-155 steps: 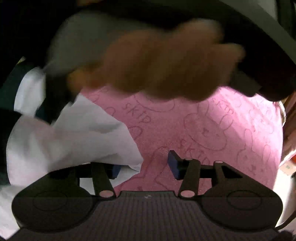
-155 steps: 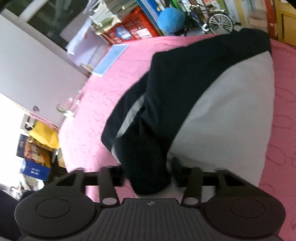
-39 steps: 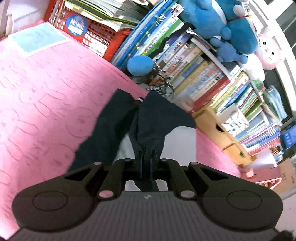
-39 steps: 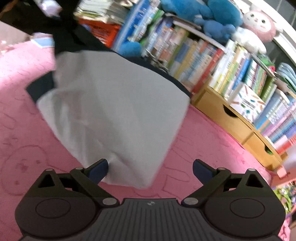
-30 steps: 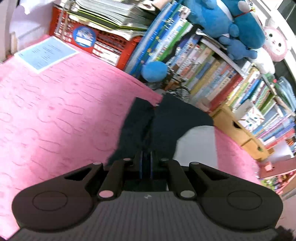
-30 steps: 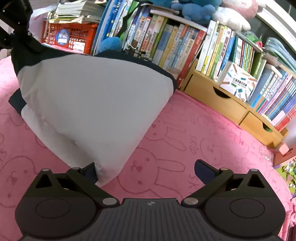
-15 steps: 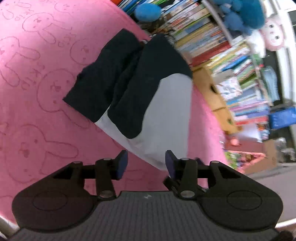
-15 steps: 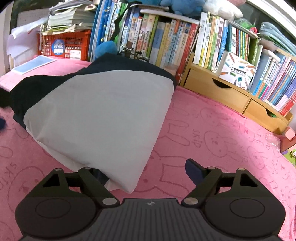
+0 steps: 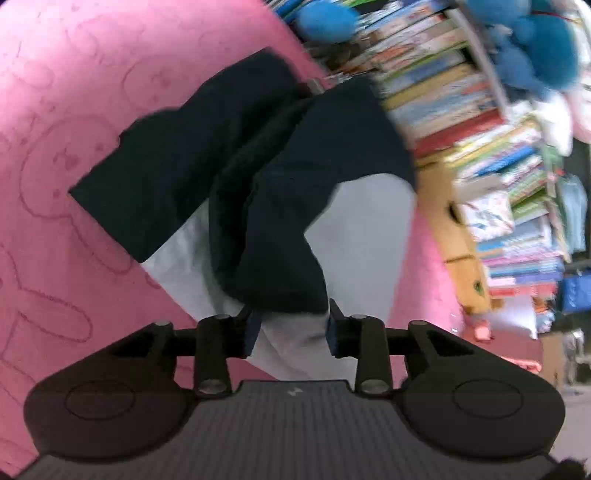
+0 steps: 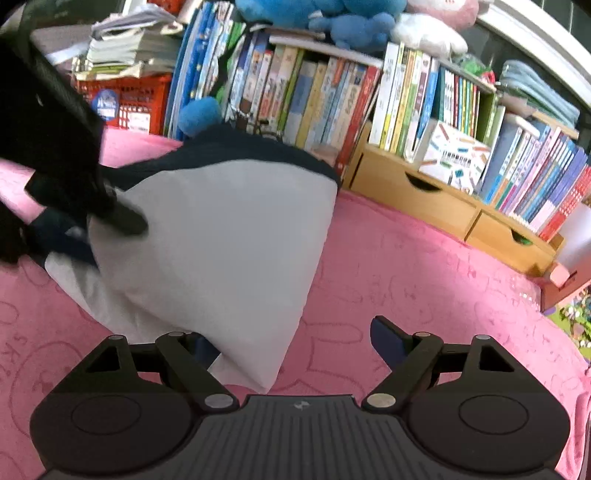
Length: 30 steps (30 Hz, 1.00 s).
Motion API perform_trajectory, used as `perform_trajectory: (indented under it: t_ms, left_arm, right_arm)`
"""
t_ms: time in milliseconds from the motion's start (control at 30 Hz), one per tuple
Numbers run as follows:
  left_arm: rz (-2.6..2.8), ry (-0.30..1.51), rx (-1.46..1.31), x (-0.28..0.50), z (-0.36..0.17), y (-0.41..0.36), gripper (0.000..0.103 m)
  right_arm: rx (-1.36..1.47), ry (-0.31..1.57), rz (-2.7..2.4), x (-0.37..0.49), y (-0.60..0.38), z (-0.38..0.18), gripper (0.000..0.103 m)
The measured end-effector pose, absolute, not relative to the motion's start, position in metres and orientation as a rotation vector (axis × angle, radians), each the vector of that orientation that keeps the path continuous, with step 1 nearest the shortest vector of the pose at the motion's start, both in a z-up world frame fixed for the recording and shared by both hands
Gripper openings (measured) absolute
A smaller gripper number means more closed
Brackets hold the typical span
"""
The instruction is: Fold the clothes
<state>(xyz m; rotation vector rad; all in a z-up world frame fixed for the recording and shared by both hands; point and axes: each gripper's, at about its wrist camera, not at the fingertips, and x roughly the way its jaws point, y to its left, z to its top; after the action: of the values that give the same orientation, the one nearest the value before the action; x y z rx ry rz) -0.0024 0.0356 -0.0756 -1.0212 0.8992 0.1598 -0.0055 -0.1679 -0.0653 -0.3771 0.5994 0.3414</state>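
A navy and white garment [image 9: 354, 229] lies bunched on the pink rabbit-print blanket [image 9: 74, 110]. My left gripper [image 9: 291, 328] hovers right over its near edge. The end of a navy sleeve [image 9: 280, 258] and some white cloth sit between the fingers, and the jaws are closing without a visible pinch. In the right wrist view the white panel [image 10: 221, 236] slopes down to a corner by my right gripper [image 10: 295, 343]. That gripper stands open: the cloth covers its left finger, and its right fingertip [image 10: 384, 339] is bare over the blanket. The left gripper [image 10: 74, 173] shows dark and blurred at the garment's far left.
A packed bookshelf [image 10: 406, 92] with wooden drawers [image 10: 424, 192] lines the blanket's far edge. A red crate [image 10: 129, 103] with stacked papers stands at the left, near a blue ball [image 10: 199, 114]. Plush toys [image 10: 332, 18] sit on top. Pink blanket [image 10: 424, 277] lies bare to the right.
The left gripper let go of the navy sleeve, opened, dropped toward the garment and rolled. The garment sank onto the blanket. The right jaws narrowed slightly; the right hand barely moved.
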Motion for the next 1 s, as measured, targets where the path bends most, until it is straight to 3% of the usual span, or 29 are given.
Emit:
perform_trajectory:
  t_ms: [67,133,233,300,500,567,600,633,700,767,800,833,867,1000]
  left_arm:
    - [0.174,0.82,-0.967,0.0,-0.066,0.033,0.025]
    - [0.2,0.75,-0.93,0.001,-0.052,0.035,0.01]
    - [0.256,0.619,-0.851,-0.007,-0.02,0.047,0.007]
    - [0.282,0.567,-0.814,-0.019,-0.006,0.063,0.006]
    - [0.353,0.658,-0.813,-0.04,-0.032,0.082,0.006]
    - [0.308,0.682,-0.858,-0.039,-0.035,0.077,0.009]
    - [0.278,0.696,-0.89,-0.034,-0.038,0.074,0.018]
    - [0.248,0.71,-0.929,-0.031,-0.042,0.071,0.038]
    - [0.211,0.731,-1.005,-0.022,-0.05,0.07,0.057]
    - [0.233,0.727,-1.037,-0.012,-0.056,0.065,0.056]
    - [0.266,0.717,-1.031,-0.008,-0.057,0.065,0.048]
    - [0.306,0.708,-1.015,-0.004,-0.058,0.066,0.021]
    - [0.336,0.703,-0.999,-0.002,-0.058,0.068,0.013]
    - [0.381,0.661,-0.858,-0.017,-0.046,0.075,0.006]
  right_arm:
    - [-0.378,0.601,0.337,-0.005,-0.166,-0.068,0.083]
    - [-0.382,0.594,0.339,-0.006,-0.162,-0.069,0.083]
    - [-0.407,0.57,0.33,-0.006,-0.154,-0.07,0.084]
    - [-0.416,0.578,0.312,-0.002,-0.153,-0.071,0.091]
    - [-0.419,0.609,0.282,0.0,-0.156,-0.075,0.091]
    - [-0.42,0.616,0.289,0.0,-0.156,-0.076,0.09]
    - [-0.414,0.622,0.283,0.0,-0.156,-0.076,0.09]
    - [-0.408,0.628,0.277,0.001,-0.157,-0.077,0.09]
    - [-0.403,0.636,0.271,0.001,-0.156,-0.078,0.09]
    - [-0.405,0.641,0.273,0.001,-0.154,-0.079,0.09]
    - [-0.406,0.644,0.273,0.001,-0.153,-0.08,0.09]
    - [-0.412,0.646,0.276,0.001,-0.152,-0.08,0.09]
    - [-0.42,0.646,0.275,0.001,-0.151,-0.081,0.09]
    - [-0.366,0.687,0.259,0.01,-0.159,-0.08,0.092]
